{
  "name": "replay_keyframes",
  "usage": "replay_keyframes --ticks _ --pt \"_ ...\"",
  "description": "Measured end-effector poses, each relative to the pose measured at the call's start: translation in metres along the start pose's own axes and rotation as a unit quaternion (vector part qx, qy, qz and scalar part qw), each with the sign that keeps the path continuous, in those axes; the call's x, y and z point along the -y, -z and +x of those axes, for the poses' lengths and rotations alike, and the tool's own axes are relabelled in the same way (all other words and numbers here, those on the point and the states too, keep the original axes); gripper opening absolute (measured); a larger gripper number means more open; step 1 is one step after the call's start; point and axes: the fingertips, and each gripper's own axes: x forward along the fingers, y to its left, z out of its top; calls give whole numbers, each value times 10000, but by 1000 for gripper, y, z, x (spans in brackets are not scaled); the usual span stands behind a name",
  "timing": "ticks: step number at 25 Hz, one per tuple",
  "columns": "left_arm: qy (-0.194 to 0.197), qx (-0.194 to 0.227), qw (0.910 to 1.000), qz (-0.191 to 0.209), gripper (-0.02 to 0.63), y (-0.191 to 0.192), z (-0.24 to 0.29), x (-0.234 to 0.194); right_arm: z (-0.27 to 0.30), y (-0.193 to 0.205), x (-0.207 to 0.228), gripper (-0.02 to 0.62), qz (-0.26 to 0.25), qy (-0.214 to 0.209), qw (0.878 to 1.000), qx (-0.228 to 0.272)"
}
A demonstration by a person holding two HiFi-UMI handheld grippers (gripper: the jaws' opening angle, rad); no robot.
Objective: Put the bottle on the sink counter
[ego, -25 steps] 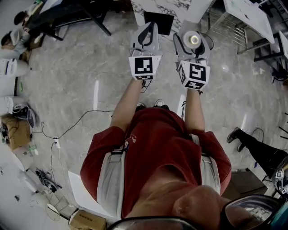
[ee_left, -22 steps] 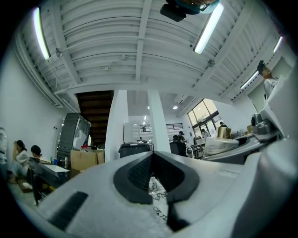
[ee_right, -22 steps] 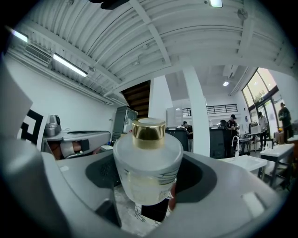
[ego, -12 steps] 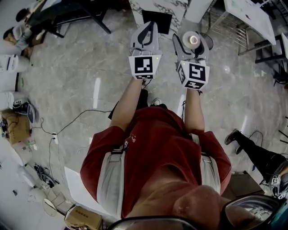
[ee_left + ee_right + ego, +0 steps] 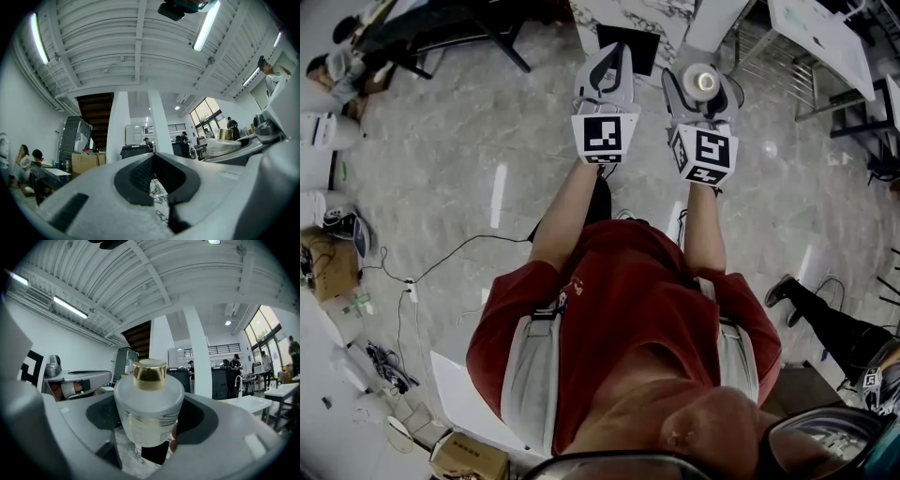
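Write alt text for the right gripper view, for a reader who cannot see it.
A frosted glass bottle with a gold cap stands upright, clamped between the grey jaws of the right gripper. Behind it is a large white room with a ribbed ceiling, strip lights, white pillars and a few distant people.

My left gripper [image 5: 602,70] sits just left of my right gripper [image 5: 701,80], both ahead of my chest. The bottle [image 5: 149,404] stands upright between the right jaws, above the floor [image 5: 469,159].

Open floor [image 5: 469,141] at left, marble counter [image 5: 649,11] ahead, metal rack [image 5: 773,58] at right
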Motion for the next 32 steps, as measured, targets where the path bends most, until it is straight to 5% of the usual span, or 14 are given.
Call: replay_keyframes --ticks 32 --pt "124 -81 9998 -132 0 59 156 -170 235 5 -37 331 -150 42 9997 -202"
